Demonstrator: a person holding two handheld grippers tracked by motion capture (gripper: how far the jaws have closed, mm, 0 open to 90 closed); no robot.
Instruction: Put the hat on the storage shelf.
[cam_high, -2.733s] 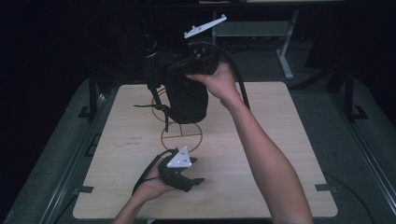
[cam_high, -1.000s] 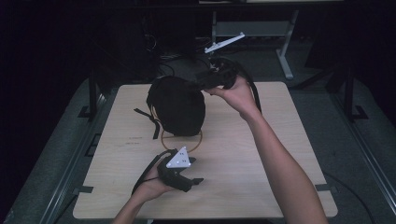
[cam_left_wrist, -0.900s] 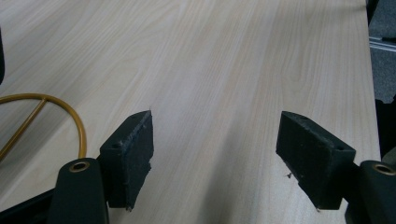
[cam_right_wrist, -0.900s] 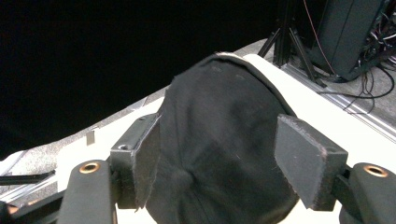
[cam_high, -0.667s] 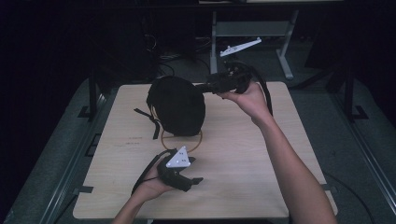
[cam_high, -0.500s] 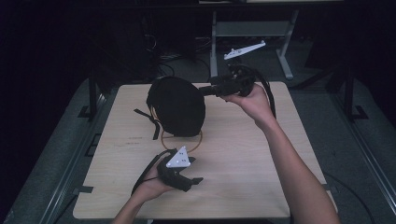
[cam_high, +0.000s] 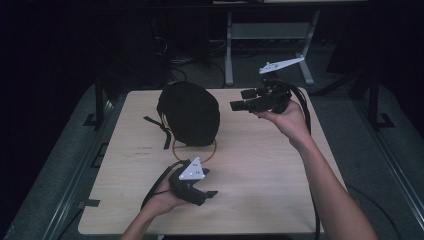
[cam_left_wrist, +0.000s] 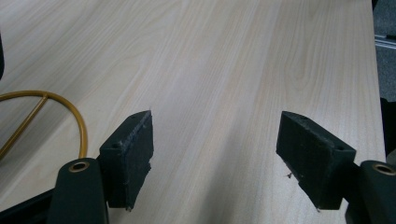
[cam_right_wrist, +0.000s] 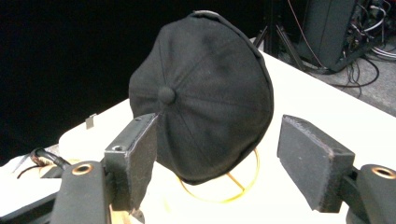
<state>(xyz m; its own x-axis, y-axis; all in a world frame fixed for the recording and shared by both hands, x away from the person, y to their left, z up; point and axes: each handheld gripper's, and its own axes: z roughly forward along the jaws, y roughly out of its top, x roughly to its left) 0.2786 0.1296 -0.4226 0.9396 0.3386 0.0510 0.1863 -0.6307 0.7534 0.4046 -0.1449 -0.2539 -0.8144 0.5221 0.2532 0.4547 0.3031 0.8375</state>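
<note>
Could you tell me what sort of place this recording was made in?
Probably a lab or workshop: a light wooden table holding a black cap on a wire stand, with equipment cables and a metal desk frame behind.

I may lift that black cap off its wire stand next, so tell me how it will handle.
The cap looks like soft stitched cloth, so it would probably sag and fold between jaws. It likely weighs little. It sits on a thin yellow wire stand, which looks light enough to tip or drag along if the cap catches. A loose strap hangs at its side and may snag.
</note>
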